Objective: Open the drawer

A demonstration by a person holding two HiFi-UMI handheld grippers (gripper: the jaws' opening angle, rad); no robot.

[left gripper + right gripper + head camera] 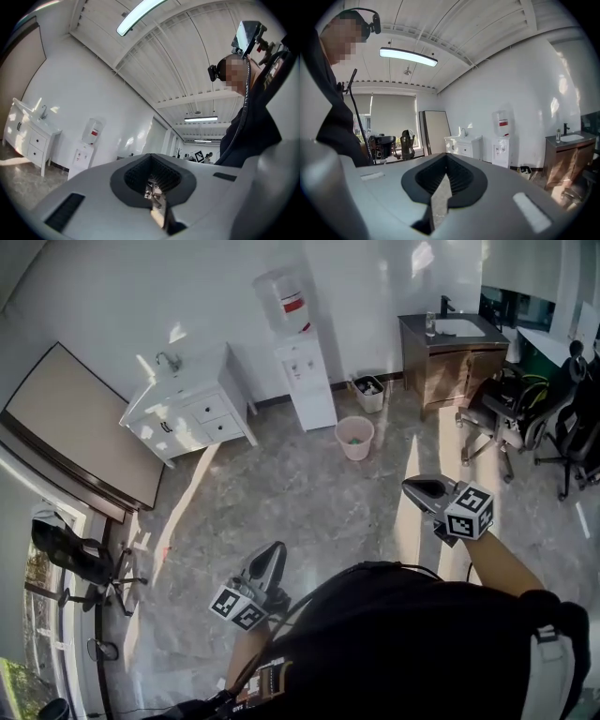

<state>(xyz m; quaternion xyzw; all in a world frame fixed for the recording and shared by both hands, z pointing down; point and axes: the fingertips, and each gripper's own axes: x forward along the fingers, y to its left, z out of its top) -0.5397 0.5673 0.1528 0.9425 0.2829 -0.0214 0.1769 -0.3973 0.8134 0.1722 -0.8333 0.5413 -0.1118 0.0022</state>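
Right gripper [419, 489] jaws together, empty — left gripper [273, 557] seemingly same; cabinet drawers [208, 410] closed, well apart.

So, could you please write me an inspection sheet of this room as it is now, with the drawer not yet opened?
Surface: grey marbled floor with sun patches.
Job's things: white cabinet at the wall; its drawers look shut, far from both grippers.
Clutter: pink bucket and small bin near the water dispenser.
Grippers: left gripper and right gripper are both shut and empty, held in the air.
Cables: black cable hangs along the person's body.
Surroundings: wooden sink cabinet, office chairs, board leaning on the wall.
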